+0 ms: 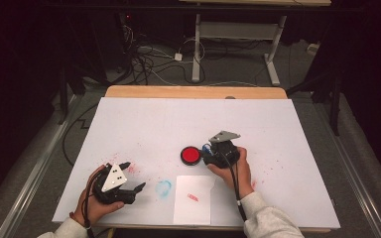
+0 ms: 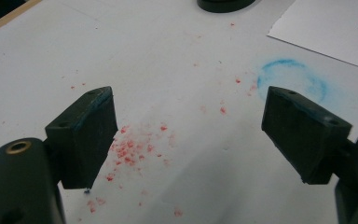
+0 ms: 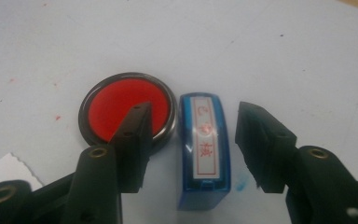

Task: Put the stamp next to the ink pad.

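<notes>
A round ink pad (image 1: 190, 155) with a red face and black rim (image 3: 116, 105) lies on the white table cover. Right beside it lies a blue rectangular stamp (image 3: 204, 149) with red characters on its label, a small blue patch in the high view (image 1: 207, 148). My right gripper (image 3: 193, 108) (image 1: 209, 154) straddles the stamp, its jaws apart with a gap on each side, so it stands open. One jaw overlaps the pad's rim. My left gripper (image 1: 135, 175) (image 2: 189, 121) is wide open over red ink specks (image 2: 135, 149), holding nothing.
A white paper sheet (image 1: 193, 198) with a red stamp mark (image 1: 192, 197) lies at the front edge between my hands. A blue ring smudge (image 2: 291, 79) (image 1: 163, 188) sits left of it. The wooden table edge (image 1: 193, 91) runs along the back.
</notes>
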`<control>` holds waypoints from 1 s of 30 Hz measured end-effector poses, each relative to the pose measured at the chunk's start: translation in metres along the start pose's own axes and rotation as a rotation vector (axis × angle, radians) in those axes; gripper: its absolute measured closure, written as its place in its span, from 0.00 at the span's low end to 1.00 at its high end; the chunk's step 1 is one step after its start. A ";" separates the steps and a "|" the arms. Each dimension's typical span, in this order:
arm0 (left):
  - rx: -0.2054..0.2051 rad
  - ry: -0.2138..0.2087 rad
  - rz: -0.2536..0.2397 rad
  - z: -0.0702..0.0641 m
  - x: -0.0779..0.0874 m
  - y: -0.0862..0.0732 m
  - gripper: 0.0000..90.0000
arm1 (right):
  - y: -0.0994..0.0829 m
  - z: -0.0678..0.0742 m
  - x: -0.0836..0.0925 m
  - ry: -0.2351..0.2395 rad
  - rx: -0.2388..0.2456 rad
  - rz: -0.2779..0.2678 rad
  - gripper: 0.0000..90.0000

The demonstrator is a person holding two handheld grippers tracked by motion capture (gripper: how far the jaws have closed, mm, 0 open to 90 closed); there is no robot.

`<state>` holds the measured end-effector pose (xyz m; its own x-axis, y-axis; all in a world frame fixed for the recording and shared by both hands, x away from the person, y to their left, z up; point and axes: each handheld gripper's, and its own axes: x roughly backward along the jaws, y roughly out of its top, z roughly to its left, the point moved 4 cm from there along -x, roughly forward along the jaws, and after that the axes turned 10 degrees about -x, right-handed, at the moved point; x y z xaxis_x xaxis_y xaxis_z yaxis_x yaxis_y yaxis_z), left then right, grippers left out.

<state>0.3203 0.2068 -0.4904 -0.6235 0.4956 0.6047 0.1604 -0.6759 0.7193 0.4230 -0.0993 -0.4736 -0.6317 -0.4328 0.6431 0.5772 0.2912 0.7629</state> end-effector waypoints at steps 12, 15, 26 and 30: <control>0.003 -0.001 0.000 0.000 0.000 0.000 0.20 | 0.009 0.004 0.012 -0.004 0.066 -0.058 0.38; 0.000 -0.003 0.002 0.000 0.000 0.000 0.20 | 0.013 0.005 0.017 -0.008 0.078 -0.082 0.37; 0.001 -0.006 0.004 -0.001 -0.001 0.000 0.20 | 0.021 0.006 0.036 -0.006 0.096 -0.174 0.32; -0.001 -0.008 0.006 -0.001 -0.002 0.000 0.20 | 0.023 0.006 0.042 0.006 0.098 -0.196 0.30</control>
<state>0.3209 0.2053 -0.4915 -0.6164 0.4956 0.6119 0.1636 -0.6796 0.7151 0.4073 -0.1059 -0.4286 -0.7234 -0.4944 0.4820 0.3906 0.2826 0.8761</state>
